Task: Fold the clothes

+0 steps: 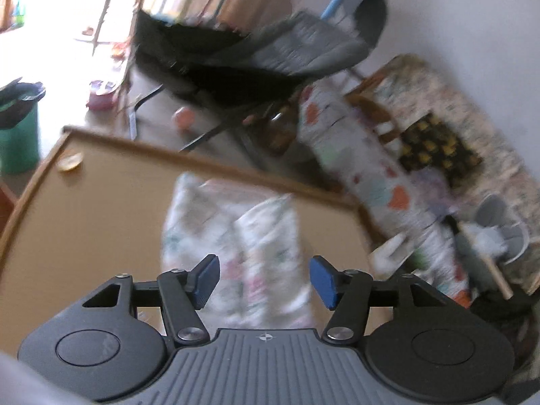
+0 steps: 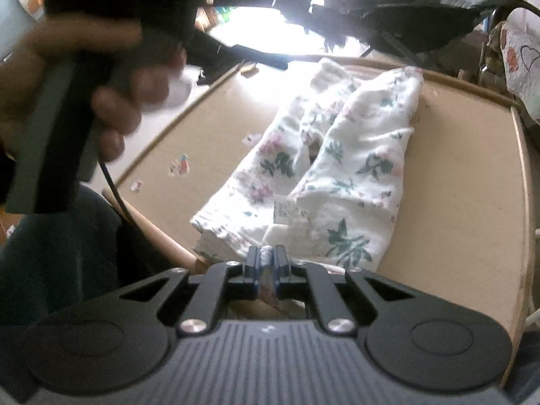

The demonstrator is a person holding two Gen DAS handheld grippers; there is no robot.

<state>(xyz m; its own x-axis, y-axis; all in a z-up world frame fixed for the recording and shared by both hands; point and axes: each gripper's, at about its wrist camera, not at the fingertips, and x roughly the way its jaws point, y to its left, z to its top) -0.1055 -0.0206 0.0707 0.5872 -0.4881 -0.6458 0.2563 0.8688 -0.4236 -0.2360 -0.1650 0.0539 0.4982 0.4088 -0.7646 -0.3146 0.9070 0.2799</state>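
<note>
White floral cloth (image 1: 236,246) lies on the table (image 1: 101,209), centre of the left wrist view, just past the left gripper (image 1: 265,278); its jaws stand well apart and empty, and the cloth's long axis runs straight up the frame from between them.

Right wrist view: the same cloth (image 2: 324,172) stretches from bottom centre towards the upper right. The right gripper (image 2: 266,260) is clamped on its near edge, so it is the nearer hand. At upper left, a hand (image 2: 101,77) holds the left tool above the table.
</note>
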